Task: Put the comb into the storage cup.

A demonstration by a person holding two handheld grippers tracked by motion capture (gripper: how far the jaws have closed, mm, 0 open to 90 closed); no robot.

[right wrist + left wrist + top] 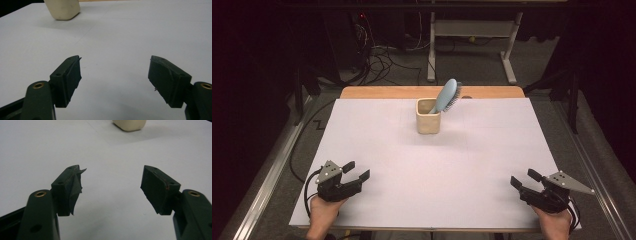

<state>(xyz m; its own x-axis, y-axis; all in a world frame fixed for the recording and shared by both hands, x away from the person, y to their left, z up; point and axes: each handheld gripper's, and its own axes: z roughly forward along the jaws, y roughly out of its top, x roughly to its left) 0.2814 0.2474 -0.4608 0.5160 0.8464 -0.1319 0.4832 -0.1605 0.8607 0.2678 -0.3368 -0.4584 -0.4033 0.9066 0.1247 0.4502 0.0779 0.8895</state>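
Note:
A cream square cup (428, 122) stands at the far middle of the white table cover (437, 170). A light blue hairbrush (447, 95) leans in the cup, head up and tilted right. My left gripper (357, 170) rests near the front left corner, jaws open and empty, pointing towards the cup. My right gripper (524, 177) rests near the front right corner, also open with nothing between its jaws. In the left gripper view the left gripper (112, 170) faces the cup's base (128, 125) far ahead. In the right gripper view the right gripper (115, 60) has the cup (63, 10) at the upper left.
A wooden table edge (402, 92) shows behind the cover. Metal rails (272, 170) run along both sides of the table. On the floor behind lie cables (382, 60), beside a white desk frame (472, 30).

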